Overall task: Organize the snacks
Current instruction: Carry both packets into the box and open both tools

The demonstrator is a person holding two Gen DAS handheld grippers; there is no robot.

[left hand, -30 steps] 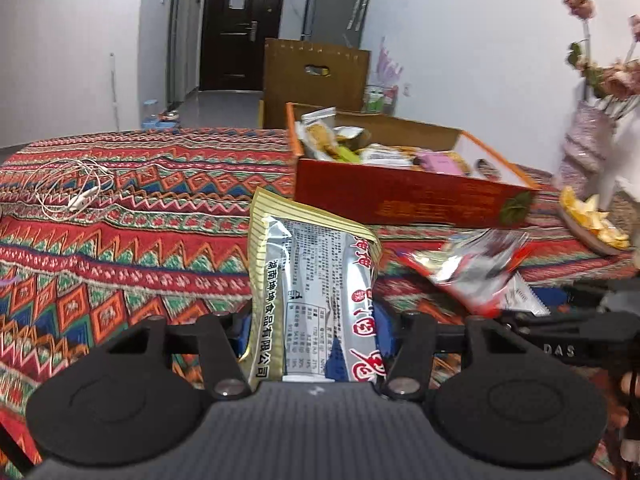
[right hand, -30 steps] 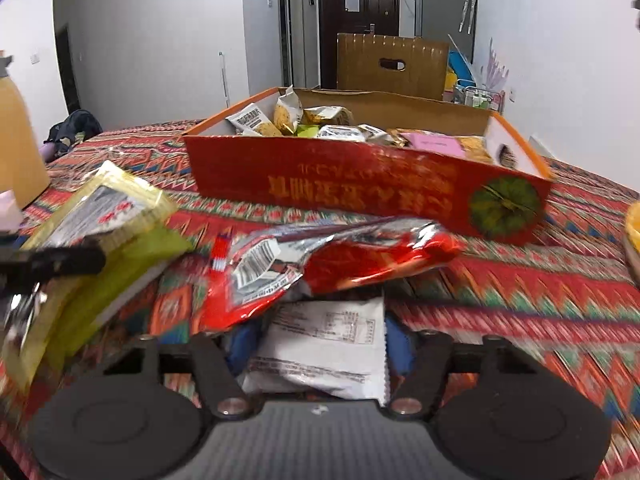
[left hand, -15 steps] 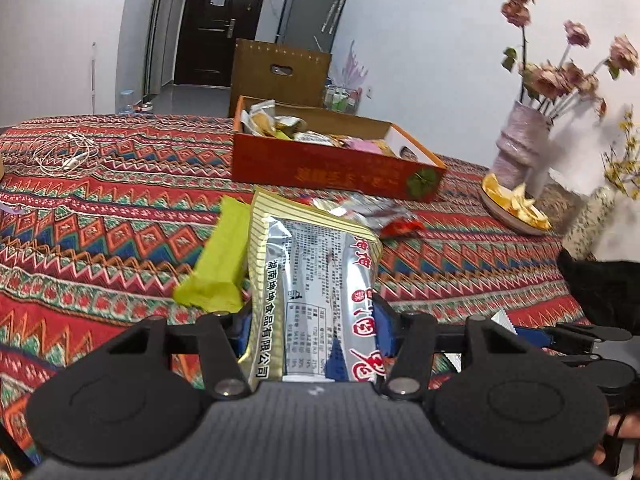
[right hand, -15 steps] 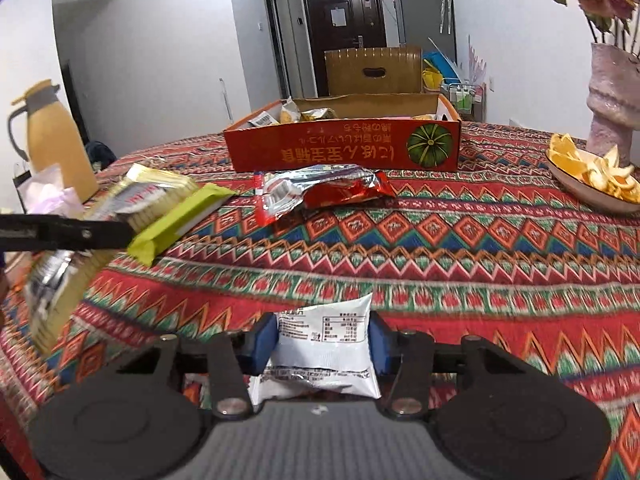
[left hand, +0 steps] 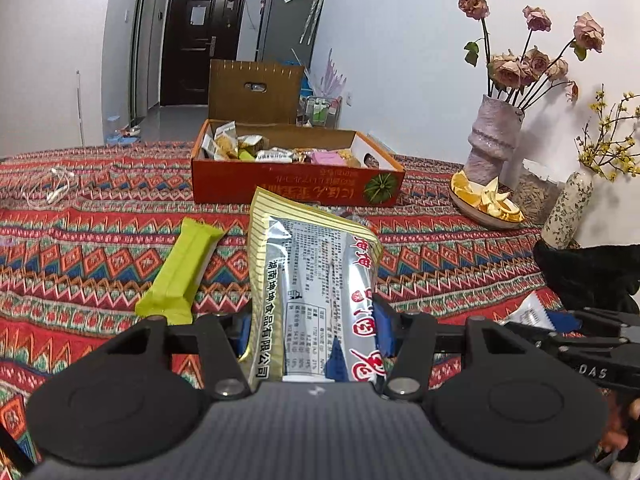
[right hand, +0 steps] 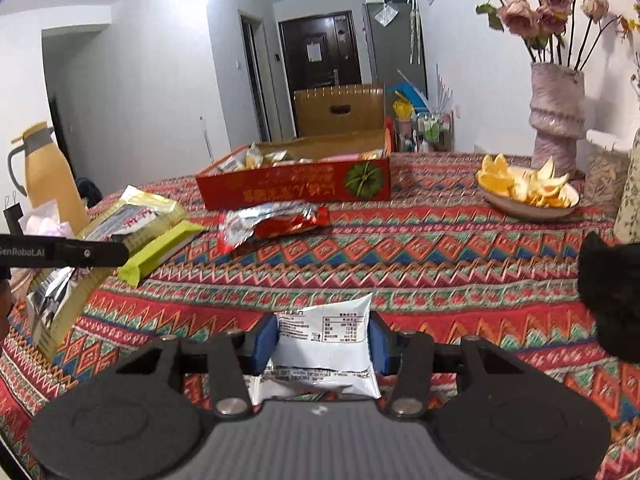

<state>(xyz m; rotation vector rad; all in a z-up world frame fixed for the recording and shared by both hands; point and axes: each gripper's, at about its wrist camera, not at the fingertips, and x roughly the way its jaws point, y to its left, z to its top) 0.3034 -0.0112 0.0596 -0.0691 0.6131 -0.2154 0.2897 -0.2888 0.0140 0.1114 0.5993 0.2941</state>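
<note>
**Silver and white packets in your grip, box waiting across the table**

Silver foil is filling the left wrist view: you are holding the large silver-and-gold snack bag (left hand: 316, 292) upright in your left gripper (left hand: 314, 334), the blue pads pressing on its two sides at a middling width. Your right gripper (right hand: 322, 344) is clamping the small white packet (right hand: 322, 338) in the same way; its jaws have just been closing a little further, with the packet between them.

The orange cardboard box (right hand: 296, 186) is sitting well away from both grippers, toward the far side of the patterned tablecloth (right hand: 420, 264), and it is already holding a good layer of assorted snacks. So part of the sorting is looking done.

What is still waiting, judging from here: the two packets you are carrying, the green bar (left hand: 180, 272) lying on the cloth just left of your silver bag, and the red-and-silver wrapper (right hand: 272, 222) lying just in front of the box. The dish of orange peel (right hand: 528, 190) and the vase of dried roses (right hand: 556, 116) are standing to the right, apart from the snacks.
</note>
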